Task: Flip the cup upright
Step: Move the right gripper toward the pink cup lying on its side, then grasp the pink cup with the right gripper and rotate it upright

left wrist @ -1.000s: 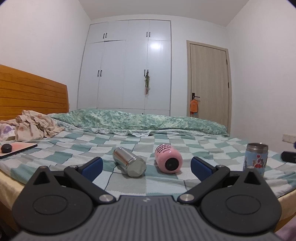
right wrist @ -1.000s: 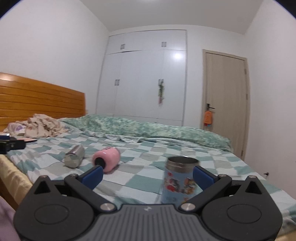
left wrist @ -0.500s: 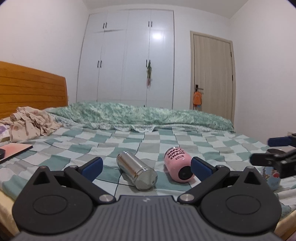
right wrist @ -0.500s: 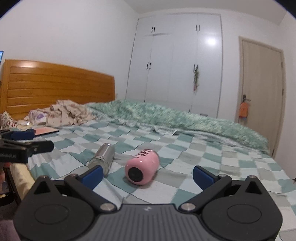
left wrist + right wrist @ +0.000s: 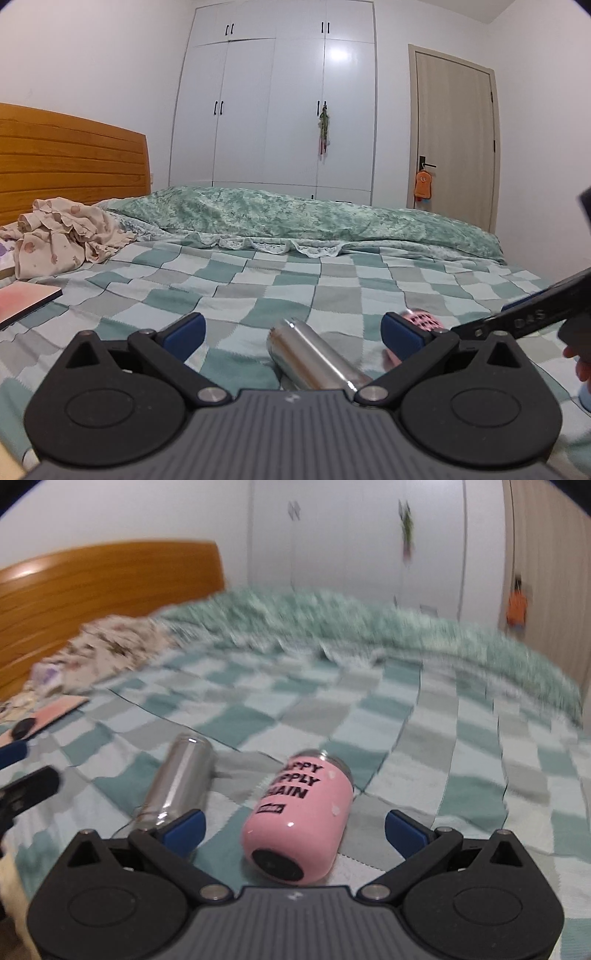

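A steel cup [image 5: 314,356] lies on its side on the checked bedspread, between the open fingers of my left gripper [image 5: 291,334]. It also shows in the right wrist view [image 5: 177,779]. A pink cup with black lettering [image 5: 303,816] lies on its side beside it, base toward me, between the open fingers of my right gripper [image 5: 293,825]. In the left wrist view only the pink cup's far end [image 5: 424,319] shows behind the right fingertip. Neither gripper touches a cup.
The right gripper [image 5: 532,317] reaches in at the right edge of the left wrist view. A pink pad [image 5: 22,301] and crumpled clothes [image 5: 62,236] lie at the left. A rolled green quilt [image 5: 314,218] lies across the far side. The headboard [image 5: 70,162] stands left.
Both grippers have moved forward and down toward the lying cups. The right gripper swung left from the upright printed cup to the pink cup; that printed cup is out of view.
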Tool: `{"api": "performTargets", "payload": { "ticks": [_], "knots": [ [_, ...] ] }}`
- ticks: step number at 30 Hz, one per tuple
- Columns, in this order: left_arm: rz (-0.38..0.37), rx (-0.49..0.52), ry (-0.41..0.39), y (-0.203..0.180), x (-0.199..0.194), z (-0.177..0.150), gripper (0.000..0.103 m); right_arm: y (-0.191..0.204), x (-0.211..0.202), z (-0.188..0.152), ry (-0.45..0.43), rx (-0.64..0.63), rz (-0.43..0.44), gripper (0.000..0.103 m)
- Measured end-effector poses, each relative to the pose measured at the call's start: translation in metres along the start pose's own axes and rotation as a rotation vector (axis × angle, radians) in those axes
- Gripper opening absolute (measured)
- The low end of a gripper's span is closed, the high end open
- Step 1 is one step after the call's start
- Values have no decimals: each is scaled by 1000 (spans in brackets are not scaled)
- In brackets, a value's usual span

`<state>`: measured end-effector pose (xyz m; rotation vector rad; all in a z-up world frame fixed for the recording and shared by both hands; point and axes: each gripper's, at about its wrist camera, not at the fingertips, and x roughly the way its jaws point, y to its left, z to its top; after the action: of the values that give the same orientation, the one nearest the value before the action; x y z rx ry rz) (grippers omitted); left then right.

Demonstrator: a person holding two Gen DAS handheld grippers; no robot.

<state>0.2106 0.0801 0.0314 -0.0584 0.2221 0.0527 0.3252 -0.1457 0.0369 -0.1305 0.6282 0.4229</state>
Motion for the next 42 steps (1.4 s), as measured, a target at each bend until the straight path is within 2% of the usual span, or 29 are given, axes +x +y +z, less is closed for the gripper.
{"api": "performTargets", "payload": {
  "ticks": [4, 7, 10, 12, 13, 15, 17, 23, 30, 37, 42],
  "knots": [
    [7, 10, 2, 4, 29, 3, 103, -10, 51, 18, 123, 58, 21, 103],
    [25, 20, 10, 6, 49, 5, 103, -17, 81, 23, 194, 113, 9, 103],
    [29, 20, 20, 7, 66, 4, 103, -24, 105, 23, 257, 173, 37, 103],
    [35, 22, 23, 8, 73, 2, 103, -29, 122, 23, 303, 217, 41, 98],
    [39, 21, 24, 9, 75, 1, 103, -31, 129, 22, 323, 238, 47, 88],
    [37, 8, 26, 10, 76, -1, 103, -35, 138, 18, 357, 291, 70, 87],
    [37, -10, 34, 13, 75, -1, 103, -33, 138, 16, 344, 297, 76, 87],
    [29, -71, 21, 23, 51, 2, 103, -40, 122, 12, 297, 381, 90, 86],
    [38, -62, -16, 23, 6, 17, 103, -46, 85, 13, 220, 454, 116, 85],
    [25, -66, -56, 17, -46, 31, 103, -38, 10, 12, 135, 427, 160, 84],
    [-11, -57, -62, 4, -81, 32, 103, -32, -63, -12, 129, 377, 203, 84]
  ]
}}
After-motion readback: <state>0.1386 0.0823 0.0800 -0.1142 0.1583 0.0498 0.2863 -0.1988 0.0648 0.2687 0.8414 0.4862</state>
